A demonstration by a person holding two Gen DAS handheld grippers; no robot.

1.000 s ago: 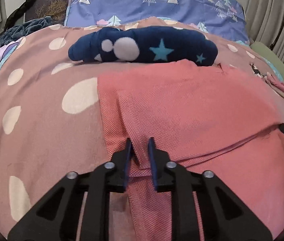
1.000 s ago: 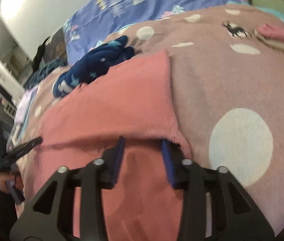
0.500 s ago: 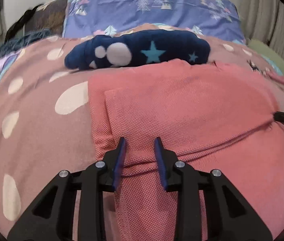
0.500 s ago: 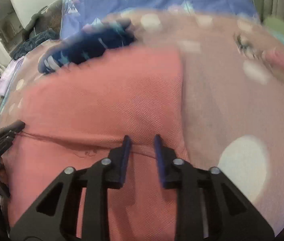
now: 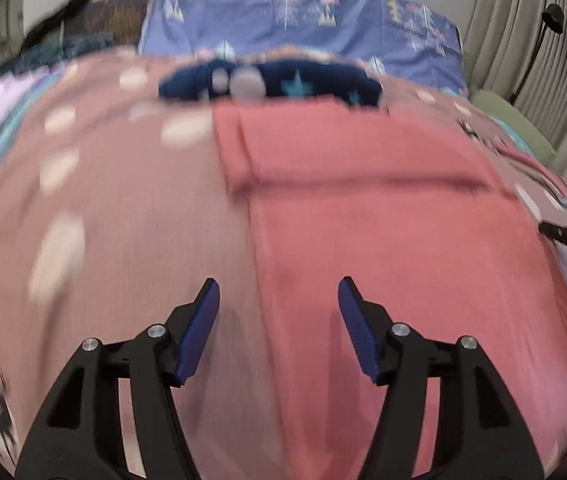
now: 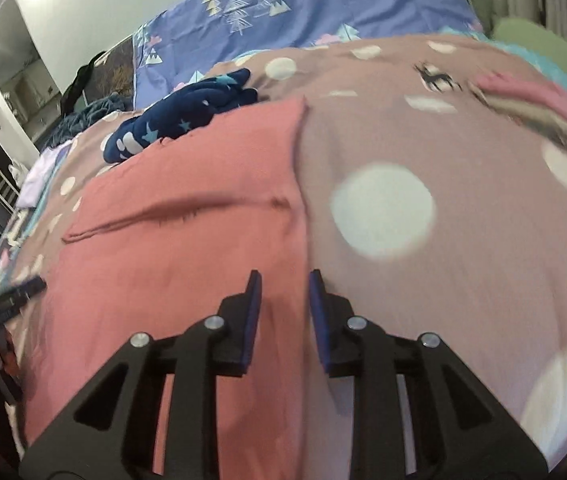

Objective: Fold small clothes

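Left gripper: your left gripper (image 5: pixel 275 308) hangs low over the bed with its jaws spread wide and nothing between them; the left edge of the coral-pink garment (image 5: pixel 383 220) runs into the gap
Right gripper: your right gripper (image 6: pixel 281 300) is tilted, jaws parted by a narrow gap that straddles the garment's right edge (image 6: pixel 187 248); it looks to be gripping nothing, though the blur makes contact hard to judge
Garment: lies flat on the dusty-pink polka-dot blanket (image 5: pixel 103 220), with a fold edge across its middle
Navy star-print garment: bunched (image 6: pixel 179 120) just beyond the pink one's far edge
Left view only: the tip of your right gripper at the frame's right edge, and pleated curtains (image 5: pixel 523 40)
Right view only: a folded pink-and-beige piece (image 6: pixel 539 108) on the blanket's far right, and a green pillow (image 6: pixel 543 48)
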